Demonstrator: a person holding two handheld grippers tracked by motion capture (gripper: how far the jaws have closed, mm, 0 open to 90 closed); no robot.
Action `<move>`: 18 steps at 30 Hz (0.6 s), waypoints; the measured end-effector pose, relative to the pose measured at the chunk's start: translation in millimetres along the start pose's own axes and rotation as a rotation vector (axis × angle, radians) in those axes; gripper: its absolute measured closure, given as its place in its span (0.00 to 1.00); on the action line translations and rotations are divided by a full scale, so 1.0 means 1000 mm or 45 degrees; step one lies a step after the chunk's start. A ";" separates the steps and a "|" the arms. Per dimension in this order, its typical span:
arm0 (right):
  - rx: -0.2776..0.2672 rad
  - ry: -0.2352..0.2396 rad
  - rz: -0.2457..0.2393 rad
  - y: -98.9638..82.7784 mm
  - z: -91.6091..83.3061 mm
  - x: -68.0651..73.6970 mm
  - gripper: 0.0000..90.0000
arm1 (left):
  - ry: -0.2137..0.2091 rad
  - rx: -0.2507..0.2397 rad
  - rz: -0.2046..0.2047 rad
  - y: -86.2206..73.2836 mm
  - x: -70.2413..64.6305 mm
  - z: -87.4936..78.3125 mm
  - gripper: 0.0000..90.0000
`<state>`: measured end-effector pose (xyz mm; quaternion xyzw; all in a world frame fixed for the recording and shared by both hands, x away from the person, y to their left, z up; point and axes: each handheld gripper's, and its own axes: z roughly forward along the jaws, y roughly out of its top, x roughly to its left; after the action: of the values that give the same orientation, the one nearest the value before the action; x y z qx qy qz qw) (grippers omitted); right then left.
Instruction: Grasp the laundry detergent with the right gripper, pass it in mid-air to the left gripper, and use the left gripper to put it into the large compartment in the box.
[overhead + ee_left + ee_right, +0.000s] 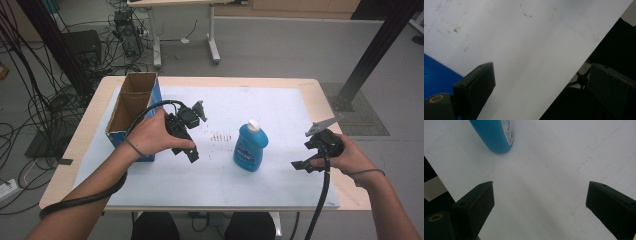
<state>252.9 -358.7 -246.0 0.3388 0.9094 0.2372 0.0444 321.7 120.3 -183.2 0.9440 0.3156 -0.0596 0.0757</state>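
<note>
Blue bottle [250,147], upright, mid-table; box [131,107] at its 9 o'clock. Left gripper [192,156] wide, empty. Right gripper [298,164], 3 o'clock, wide, empty.

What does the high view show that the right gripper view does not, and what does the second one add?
High view alone: the open cardboard box, the left gripper, the bottle's white cap and the floor cables. Right gripper view alone: a close look at the right gripper, its jaws wide apart with nothing between them. Both share the blue bottle and the white table cover.
</note>
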 end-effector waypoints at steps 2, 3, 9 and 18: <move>-0.006 0.003 0.004 -0.002 0.001 0.002 0.08 | 0.000 -0.001 -0.002 0.000 -0.001 0.000 0.09; -0.012 0.005 0.000 -0.002 0.001 0.003 0.08 | 0.000 -0.001 -0.002 0.000 -0.001 0.000 0.09; -0.034 0.015 -0.008 -0.004 0.001 0.008 0.07 | 0.000 -0.003 -0.002 -0.001 -0.001 0.001 0.09; -0.074 0.022 -0.001 -0.015 0.003 0.014 0.06 | -0.002 -0.002 -0.007 -0.002 0.000 0.001 0.09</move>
<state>233.8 -358.2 -254.2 0.3348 0.9026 0.2665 0.0466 320.3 121.8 -184.6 0.9430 0.3181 -0.0603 0.0767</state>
